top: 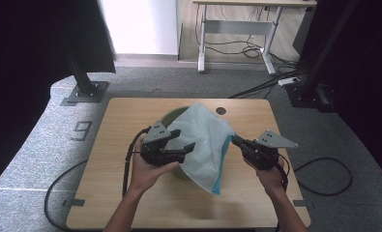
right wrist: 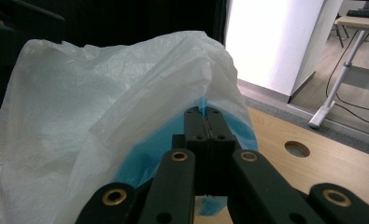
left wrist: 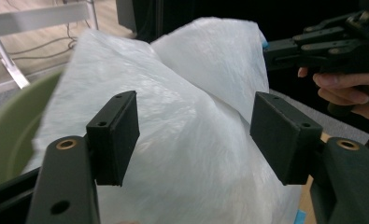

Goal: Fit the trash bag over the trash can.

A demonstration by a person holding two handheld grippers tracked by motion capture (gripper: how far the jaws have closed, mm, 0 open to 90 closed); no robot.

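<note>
A white plastic bag (top: pixel 205 142) with a blue edge hangs over a green bowl (top: pixel 171 116) on the wooden table (top: pixel 130 193). My right gripper (top: pixel 234 139) is shut on the bag's right edge; in the right gripper view its jaws (right wrist: pixel 205 114) pinch the film where white bag (right wrist: pixel 102 102) meets blue. My left gripper (top: pixel 183 139) stands open at the bag's left side. In the left gripper view the bag (left wrist: pixel 187 93) billows just beyond the spread jaws of that gripper (left wrist: pixel 194 135), with the bowl (left wrist: pixel 9 126) at the left and the right gripper (left wrist: pixel 285 49) at the top right.
A round hole (top: pixel 221 110) sits in the table near its far edge. Black frame posts (top: pixel 84 82) stand on the carpet at both far corners. Cables (top: pixel 324 174) lie on the floor to the right. A white-legged desk (top: pixel 237 24) stands behind.
</note>
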